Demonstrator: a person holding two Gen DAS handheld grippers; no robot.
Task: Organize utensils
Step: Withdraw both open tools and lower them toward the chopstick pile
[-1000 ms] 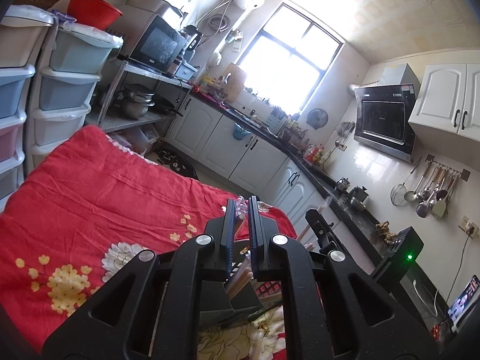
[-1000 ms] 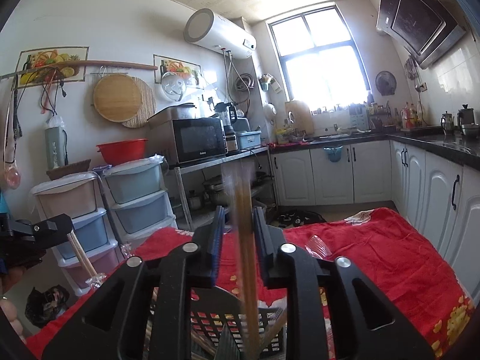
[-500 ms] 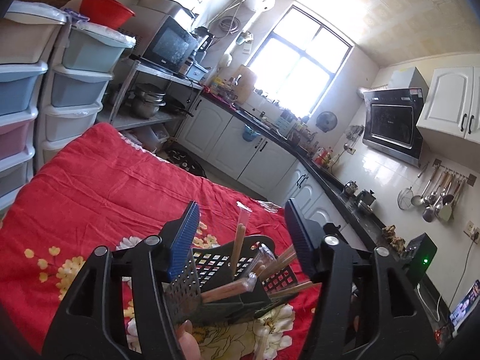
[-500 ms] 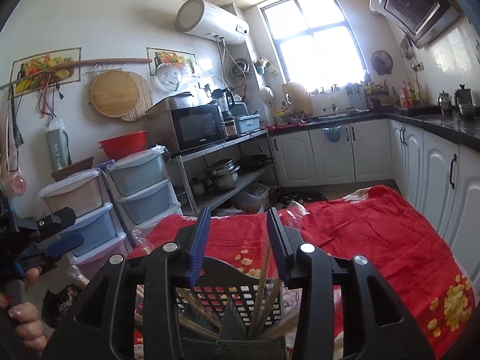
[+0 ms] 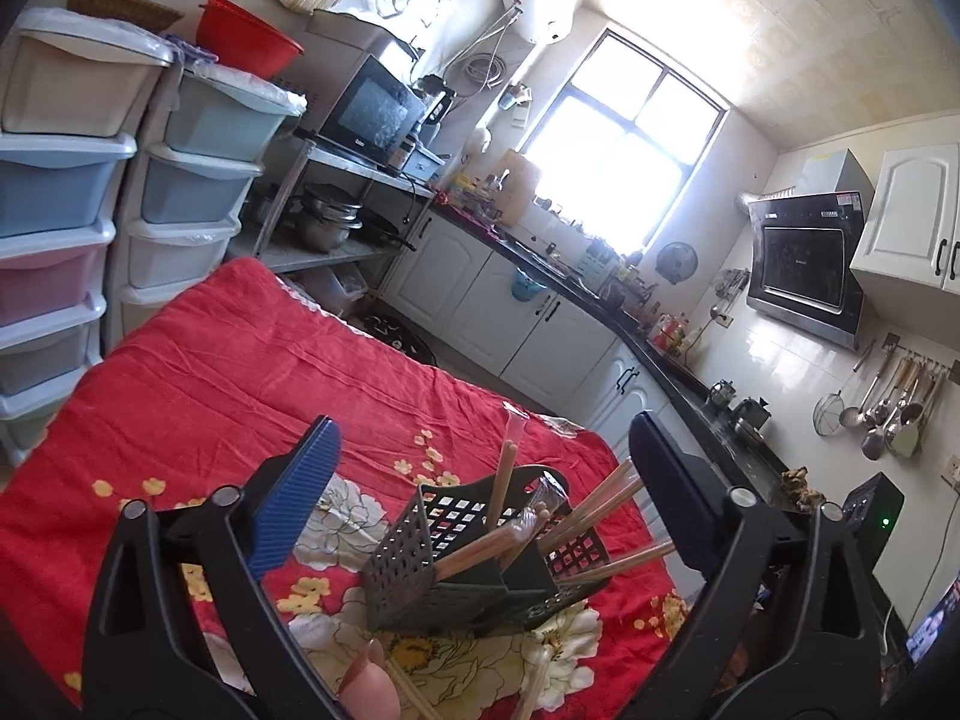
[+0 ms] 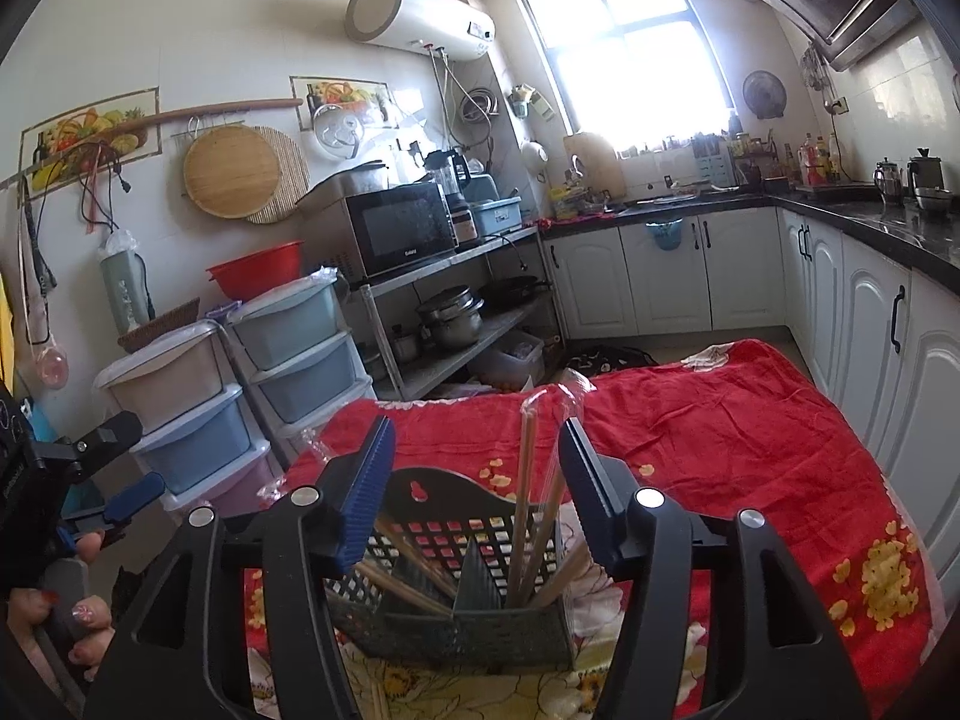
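A dark perforated utensil holder (image 5: 480, 564) stands on the red flowered cloth (image 5: 240, 384). It holds several wooden chopsticks (image 5: 600, 504), some in clear plastic sleeves. My left gripper (image 5: 480, 474) is wide open and empty, just above and in front of the holder. In the right wrist view the holder (image 6: 474, 594) sits below my right gripper (image 6: 474, 474), which is open and empty, its jaws on either side of the upright chopsticks (image 6: 525, 498) without touching them. More chopsticks (image 5: 414, 690) lie on the cloth in front of the holder.
Stacked plastic drawers (image 6: 288, 354) and a metal shelf with a microwave (image 6: 402, 228) stand beyond the table's far edge. White cabinets under a dark counter (image 6: 870, 228) run along the right. The left gripper and hand show at the left edge of the right wrist view (image 6: 90, 480).
Both grippers were shut on chopsticks a second ago. They opened and released the chopsticks into the holder, and both have opened wider and drawn back slightly since.
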